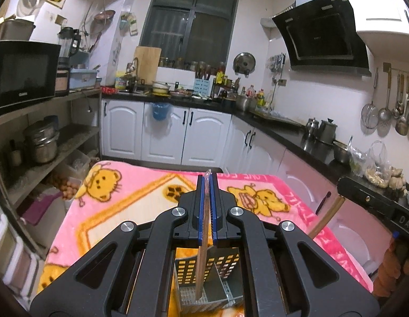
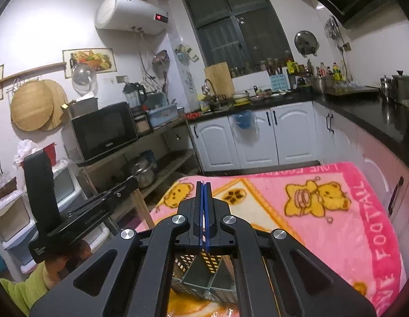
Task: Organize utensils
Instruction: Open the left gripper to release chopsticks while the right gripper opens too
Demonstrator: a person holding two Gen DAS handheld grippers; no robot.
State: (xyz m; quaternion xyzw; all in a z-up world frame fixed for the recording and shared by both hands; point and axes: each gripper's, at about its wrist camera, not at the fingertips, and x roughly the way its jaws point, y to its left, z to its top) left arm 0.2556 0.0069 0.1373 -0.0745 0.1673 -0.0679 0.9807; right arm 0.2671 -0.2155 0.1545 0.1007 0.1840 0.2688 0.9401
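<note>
My left gripper [image 1: 207, 178] is shut on a long wooden chopstick [image 1: 203, 259] whose top end wears clear plastic. The stick hangs down, and its lower end sits inside a compartment of the grey perforated utensil caddy [image 1: 225, 264]. My right gripper [image 2: 203, 185] is shut with only a thin sliver showing between its blue pads. In the left wrist view the right gripper [image 1: 343, 186] appears at the right with a second wooden chopstick [image 1: 324, 220] slanting down from its tips. The caddy [image 2: 193, 277] lies directly under the right gripper too.
A pink blanket with yellow bears [image 1: 141, 203] covers the table under the caddy. A person's hand [image 2: 59, 264] in a green sleeve [image 2: 19, 290] holds the left gripper. Black counters [image 1: 283, 129], white cabinets [image 1: 167, 137] and a shelf with a microwave [image 1: 22, 74] surround the table.
</note>
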